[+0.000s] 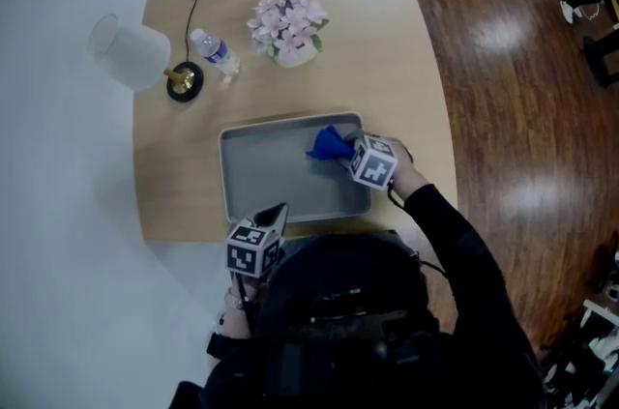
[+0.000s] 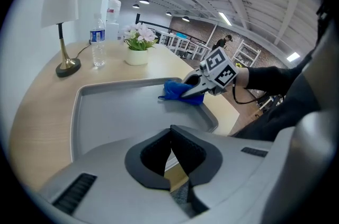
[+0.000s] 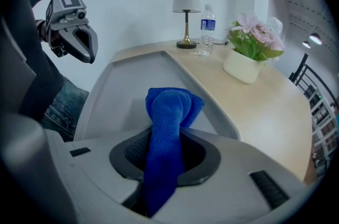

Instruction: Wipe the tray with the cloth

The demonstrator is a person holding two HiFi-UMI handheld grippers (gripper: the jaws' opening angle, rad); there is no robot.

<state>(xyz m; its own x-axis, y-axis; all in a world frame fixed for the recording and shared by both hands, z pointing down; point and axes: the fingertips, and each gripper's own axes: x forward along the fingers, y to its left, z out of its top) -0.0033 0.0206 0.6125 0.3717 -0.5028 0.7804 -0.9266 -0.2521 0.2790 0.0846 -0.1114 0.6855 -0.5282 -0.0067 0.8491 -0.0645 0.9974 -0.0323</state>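
A grey tray [image 1: 271, 175] lies on the wooden table in front of me. My right gripper [image 1: 344, 154] is shut on a blue cloth [image 1: 329, 144] and presses it onto the tray's far right corner, close to the rim. In the right gripper view the cloth [image 3: 169, 117] runs up between the jaws and bunches on the tray [image 3: 132, 80]. My left gripper [image 1: 279, 212] hovers at the tray's near edge with its jaws together and nothing in them. The left gripper view shows the right gripper [image 2: 192, 87] on the cloth [image 2: 177, 91].
Beyond the tray stand a table lamp [image 1: 179, 80] with a white shade, a water bottle [image 1: 215, 52] and a pot of pink flowers [image 1: 290, 28]. The table's right edge drops to a wooden floor [image 1: 522, 107]. A white wall is at the left.
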